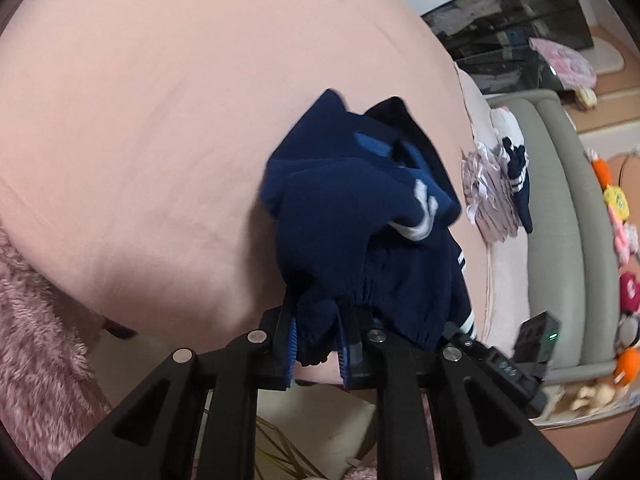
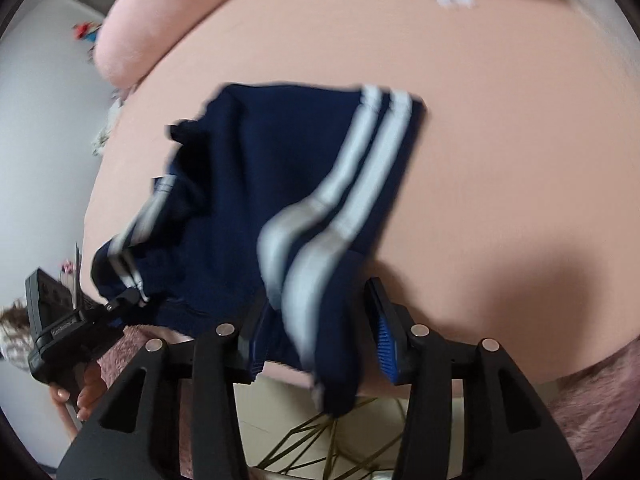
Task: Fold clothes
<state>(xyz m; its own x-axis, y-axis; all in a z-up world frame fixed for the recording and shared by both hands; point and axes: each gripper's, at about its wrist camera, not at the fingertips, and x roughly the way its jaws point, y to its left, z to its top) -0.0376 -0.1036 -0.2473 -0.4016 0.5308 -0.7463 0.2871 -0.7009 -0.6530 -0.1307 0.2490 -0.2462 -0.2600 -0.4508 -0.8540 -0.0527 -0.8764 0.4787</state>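
Navy shorts [image 1: 352, 216] with white side stripes hang over the pink bed sheet [image 1: 160, 120]. My left gripper [image 1: 318, 340] is shut on the elastic waistband, fabric bunched between its blue pads. In the right wrist view the shorts [image 2: 280, 184] drape across my right gripper [image 2: 320, 344]; its jaws stand wide apart, with the striped edge hanging loosely between them. The left gripper also shows in the right wrist view [image 2: 120, 300], pinching the far waistband corner.
A pile of folded clothes [image 1: 496, 188] lies at the bed's right side by a grey padded headboard [image 1: 568, 220]. A pink pillow [image 2: 160, 20] lies at the far left. A fuzzy pink blanket [image 1: 36, 340] hangs at the near edge.
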